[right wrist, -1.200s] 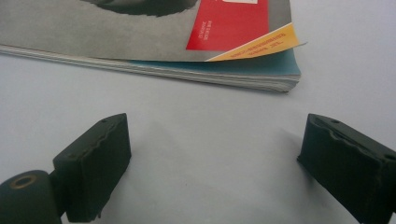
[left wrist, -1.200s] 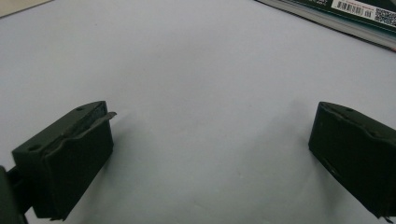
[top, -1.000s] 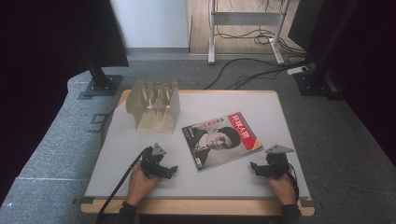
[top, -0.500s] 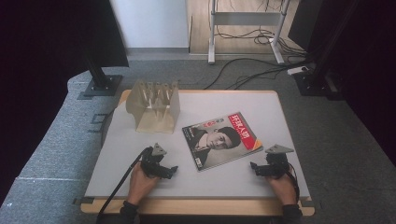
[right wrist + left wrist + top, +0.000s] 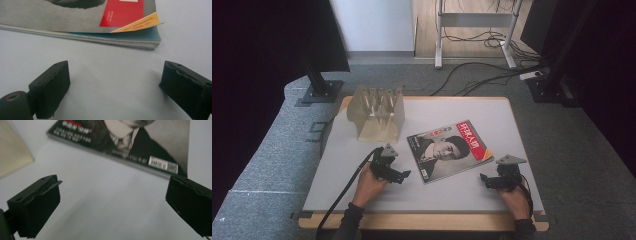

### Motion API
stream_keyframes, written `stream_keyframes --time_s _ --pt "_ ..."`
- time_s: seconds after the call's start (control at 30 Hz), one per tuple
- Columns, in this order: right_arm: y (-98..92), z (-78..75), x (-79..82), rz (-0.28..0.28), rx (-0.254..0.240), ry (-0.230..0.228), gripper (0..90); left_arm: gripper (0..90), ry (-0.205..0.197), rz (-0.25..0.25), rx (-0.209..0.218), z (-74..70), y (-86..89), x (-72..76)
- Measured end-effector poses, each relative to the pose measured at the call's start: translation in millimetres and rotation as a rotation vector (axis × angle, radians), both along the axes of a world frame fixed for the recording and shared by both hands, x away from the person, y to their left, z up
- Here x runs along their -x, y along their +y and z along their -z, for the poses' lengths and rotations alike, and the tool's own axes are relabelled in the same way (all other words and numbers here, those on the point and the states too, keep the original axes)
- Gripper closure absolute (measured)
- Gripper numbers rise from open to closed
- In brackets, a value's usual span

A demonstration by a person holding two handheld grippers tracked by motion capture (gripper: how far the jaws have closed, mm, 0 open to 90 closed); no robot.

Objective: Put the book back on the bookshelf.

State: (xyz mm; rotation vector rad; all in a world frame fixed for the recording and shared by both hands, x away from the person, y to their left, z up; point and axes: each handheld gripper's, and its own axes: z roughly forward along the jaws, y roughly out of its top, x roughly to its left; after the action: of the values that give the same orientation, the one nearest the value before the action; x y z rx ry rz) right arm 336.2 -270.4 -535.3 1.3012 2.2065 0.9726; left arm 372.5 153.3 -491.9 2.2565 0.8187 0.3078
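Magazine (image 5: 448, 150) lies flat mid-table (image 5: 362, 200), cover up, right of wooden rack (image 5: 377, 112). My left gripper (image 5: 404, 175) near its left edge, jaws spread wide, empty. My right gripper (image 5: 484, 180) near its right corner, jaws likewise apart, nothing held.

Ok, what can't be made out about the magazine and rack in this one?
- Magazine: cover text too small in the high view; its top is cut off by the frame edge in the left gripper view.
- Slotted rack: cut by the left edge in the left gripper view, blurred.
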Motion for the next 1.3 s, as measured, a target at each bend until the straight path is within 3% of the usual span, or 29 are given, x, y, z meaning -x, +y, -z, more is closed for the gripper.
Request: stream_keyframes --time_s 0.27,0.33,0.57,0.8,0.93,1.0,1.1,1.17,1.3 --pt "-0.1 -0.2 -0.6 -0.001 -0.002 0.004 5.8 0.0 -0.011 0.045 -0.001 -11.2 -26.0 -23.1" --pt "0.8 0.3 -1.6 0.009 0.011 0.014 0.0 0.0 -0.013 0.066 0.006 -14.9 -37.3 -32.6" --pt "0.3 -0.7 -3.1 0.007 -0.003 0.012 0.0 0.0 -0.017 0.091 -0.014 -17.6 -55.7 -55.0" --pt "4.9 -7.1 -6.6 -0.005 -0.013 -0.023 0.0 0.0 -0.013 0.09 -0.041 -10.1 -76.1 -81.8" --pt "8.4 -8.9 -9.1 -0.022 -0.003 -0.028 0.0 0.0 0.016 0.089 -0.034 -0.7 -86.5 -100.5" --pt "10.0 -8.5 -10.5 -0.029 0.0 -0.027 0.0 0.0 0.033 0.088 -0.052 4.3 -89.2 -108.1" --pt "12.1 -7.3 -12.1 -0.041 0.004 -0.026 0.2 0.0 0.022 0.083 -0.067 9.0 -90.4 -114.8" --pt "13.2 -6.2 -12.8 -0.045 0.001 -0.025 0.4 0.0 0.05 0.059 -0.043 16.8 -88.1 -124.4" --pt "14.2 -4.5 -14.1 -0.05 0.005 -0.025 0.7 0.0 0.074 0.054 -0.052 25.1 -87.0 -130.5"
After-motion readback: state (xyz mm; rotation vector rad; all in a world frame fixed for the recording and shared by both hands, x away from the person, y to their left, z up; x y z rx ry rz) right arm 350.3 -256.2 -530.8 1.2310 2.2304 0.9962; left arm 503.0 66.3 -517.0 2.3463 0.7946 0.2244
